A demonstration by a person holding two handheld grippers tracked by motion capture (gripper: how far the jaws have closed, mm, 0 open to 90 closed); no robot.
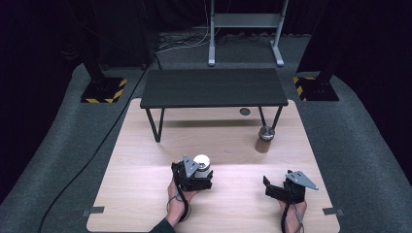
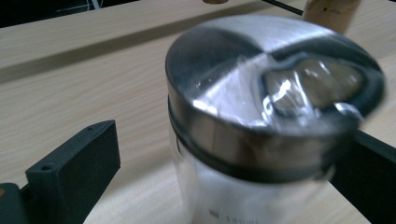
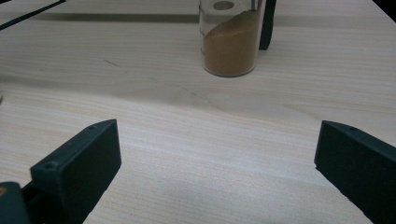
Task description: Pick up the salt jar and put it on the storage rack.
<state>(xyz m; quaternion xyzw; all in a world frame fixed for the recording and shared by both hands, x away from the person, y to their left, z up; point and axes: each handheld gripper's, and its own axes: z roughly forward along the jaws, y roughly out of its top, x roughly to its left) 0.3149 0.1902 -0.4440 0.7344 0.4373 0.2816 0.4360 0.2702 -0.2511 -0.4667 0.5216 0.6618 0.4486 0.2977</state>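
Note:
A clear glass jar with a brushed metal lid (image 1: 202,161) (image 2: 261,93) stands on the wooden table (image 1: 145,194). My left gripper (image 1: 198,171) (image 2: 231,140) is open with its jaws on either side of the jar. A gap shows between the left jaw and the glass, while the right jaw sits close against it. My right gripper (image 1: 278,180) (image 3: 219,135) rests low over the table at the front right, open with nothing between its jaws. A second jar, holding brown powder (image 1: 265,139) (image 3: 229,44), stands ahead of the right gripper.
A low black bench (image 1: 214,87) stands across the back of the table, and the powder jar is beside its right front leg (image 1: 277,116). A small dark disc (image 1: 245,111) is set in the tabletop under the bench. A cable (image 1: 97,150) runs along the floor at left.

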